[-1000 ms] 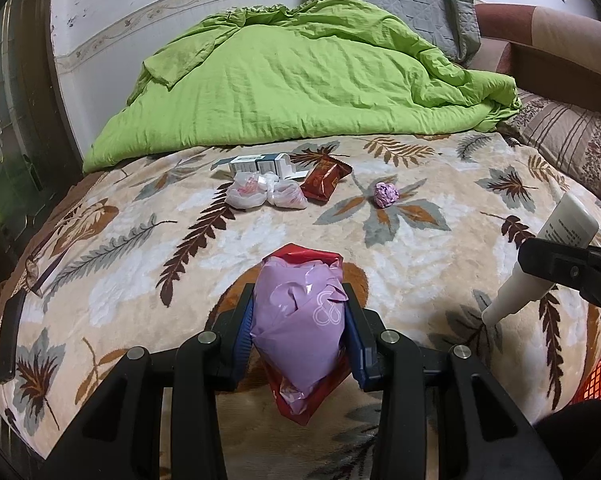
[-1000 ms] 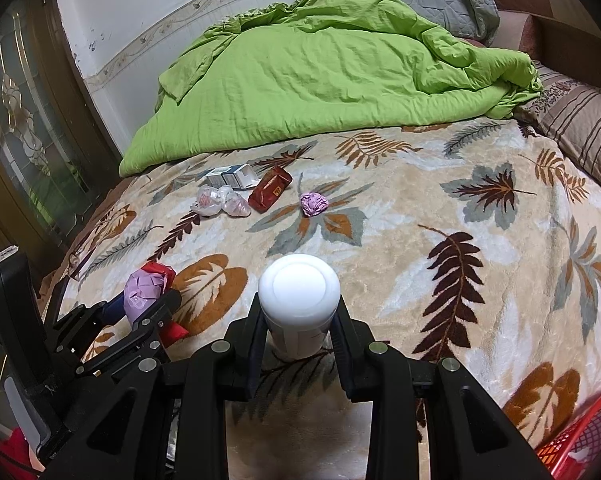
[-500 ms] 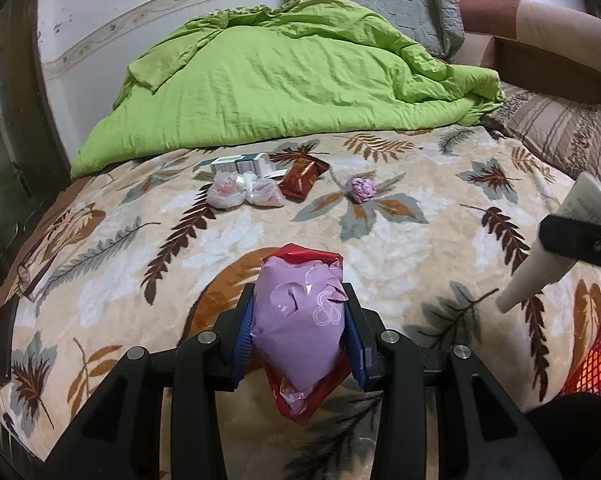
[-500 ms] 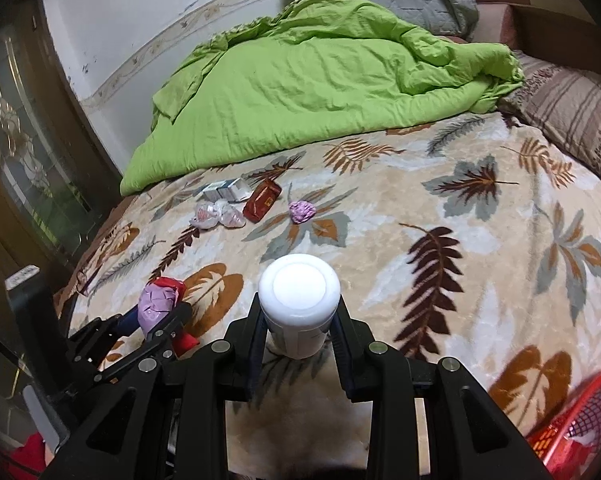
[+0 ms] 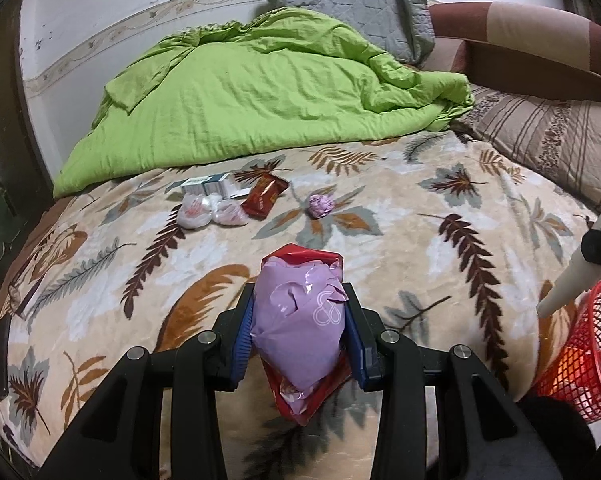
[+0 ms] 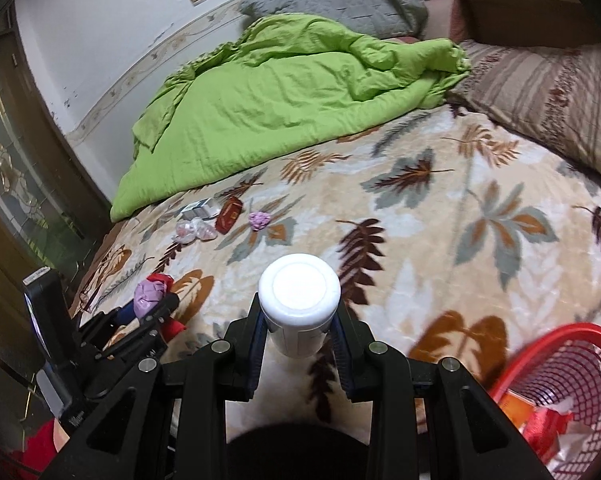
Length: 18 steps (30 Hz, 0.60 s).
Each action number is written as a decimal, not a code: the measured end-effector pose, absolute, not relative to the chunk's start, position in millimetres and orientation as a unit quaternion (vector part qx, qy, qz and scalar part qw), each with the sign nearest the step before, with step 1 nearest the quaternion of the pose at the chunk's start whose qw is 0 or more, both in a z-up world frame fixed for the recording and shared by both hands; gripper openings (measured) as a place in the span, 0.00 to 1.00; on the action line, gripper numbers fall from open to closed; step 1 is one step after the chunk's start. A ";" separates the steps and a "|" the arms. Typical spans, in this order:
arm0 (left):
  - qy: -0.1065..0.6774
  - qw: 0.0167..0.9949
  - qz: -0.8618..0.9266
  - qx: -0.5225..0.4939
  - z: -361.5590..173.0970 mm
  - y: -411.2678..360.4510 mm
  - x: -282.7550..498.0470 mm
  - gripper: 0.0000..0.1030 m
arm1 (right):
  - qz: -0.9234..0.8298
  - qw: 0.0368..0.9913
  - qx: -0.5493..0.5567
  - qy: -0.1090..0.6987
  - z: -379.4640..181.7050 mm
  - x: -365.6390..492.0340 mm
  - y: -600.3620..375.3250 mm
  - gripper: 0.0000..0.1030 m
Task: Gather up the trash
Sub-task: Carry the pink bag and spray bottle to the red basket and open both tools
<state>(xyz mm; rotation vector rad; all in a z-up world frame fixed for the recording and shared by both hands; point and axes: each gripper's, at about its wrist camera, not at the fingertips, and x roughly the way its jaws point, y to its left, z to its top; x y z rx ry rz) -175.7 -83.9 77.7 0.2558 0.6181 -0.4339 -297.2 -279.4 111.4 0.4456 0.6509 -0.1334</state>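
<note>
Jaws of my left gripper (image 5: pixel 298 334) squeeze a purple bag (image 5: pixel 300 332) and red wrapper (image 5: pixel 300 396) above the leafy bed (image 5: pixel 440 216). My right gripper (image 6: pixel 298 328) clamps a white tube (image 6: pixel 299 300). Near right stands a red basket (image 6: pixel 568 380). More trash (image 5: pixel 256 200) lies far ahead, by the green blanket (image 5: pixel 260 96).

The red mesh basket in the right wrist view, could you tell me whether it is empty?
No, the red mesh basket already holds trash: an orange packet and red wrappers show through its open top.
</note>
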 end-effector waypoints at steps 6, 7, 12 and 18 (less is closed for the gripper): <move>0.293 0.917 -0.235 0.132 88.0 -98.8 -189.8 0.37 | -0.090 0.918 0.226 0.313 113.5 -323.6 -298.4 0.32; 0.292 0.917 -0.239 0.131 89.7 -100.9 -191.7 0.37 | -0.093 0.918 0.227 0.313 113.7 -327.6 -300.6 0.32; 0.287 0.912 -0.265 0.128 101.9 -114.2 -204.2 0.37 | -0.110 0.915 0.235 0.310 114.6 -346.9 -314.0 0.32; 0.280 0.898 -0.314 0.127 120.2 -141.2 -227.5 0.37 | -0.141 0.908 0.252 0.302 118.1 -377.6 -339.4 0.32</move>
